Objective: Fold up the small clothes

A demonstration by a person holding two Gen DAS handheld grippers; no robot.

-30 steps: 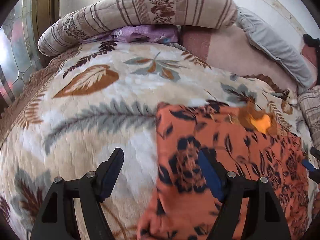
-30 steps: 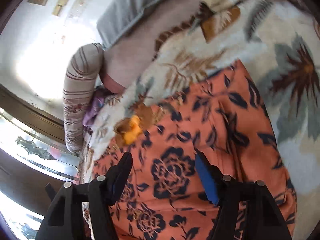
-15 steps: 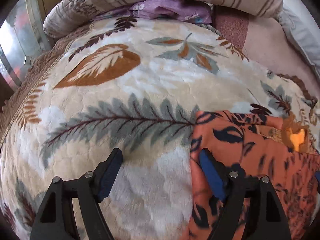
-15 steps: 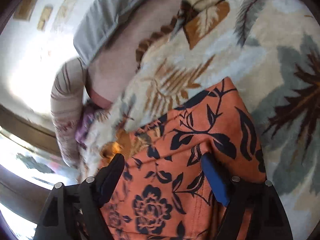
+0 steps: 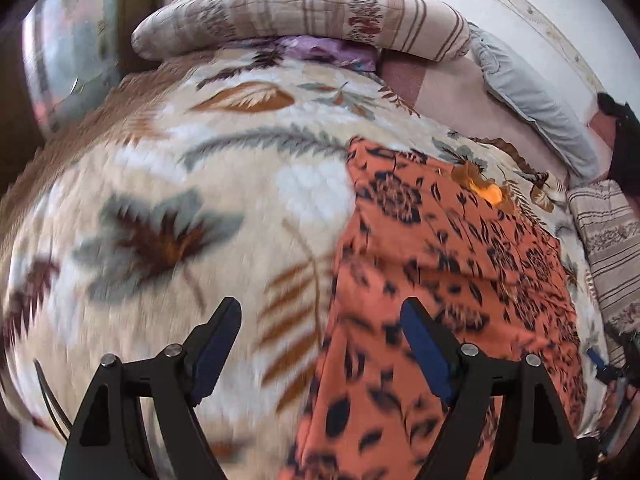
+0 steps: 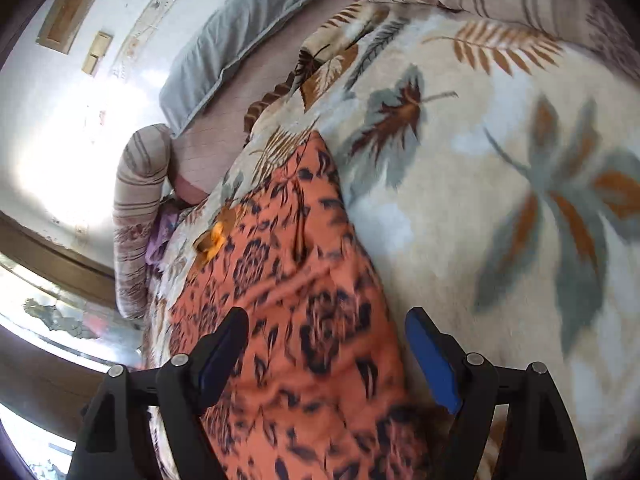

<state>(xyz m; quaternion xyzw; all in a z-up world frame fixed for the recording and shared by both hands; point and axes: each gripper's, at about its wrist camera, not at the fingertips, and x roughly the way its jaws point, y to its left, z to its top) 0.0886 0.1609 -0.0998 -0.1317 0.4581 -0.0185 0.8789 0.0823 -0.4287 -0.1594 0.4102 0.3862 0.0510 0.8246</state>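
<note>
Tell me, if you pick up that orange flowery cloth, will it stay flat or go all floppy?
Probably floppy: the orange flowery cloth lies thin and creased on the leaf-print blanket. It looks light. Lifted by one edge, it would likely droop and unfold.

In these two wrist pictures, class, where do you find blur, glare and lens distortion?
Left wrist view: the blanket and orange garment smear with motion blur near the open left gripper; the far pillow stays sharper, and the fisheye bulges the bed. Right wrist view: glare whitens the wall, the garment is blurred by the open right gripper, and dark corners frame the picture.
</note>
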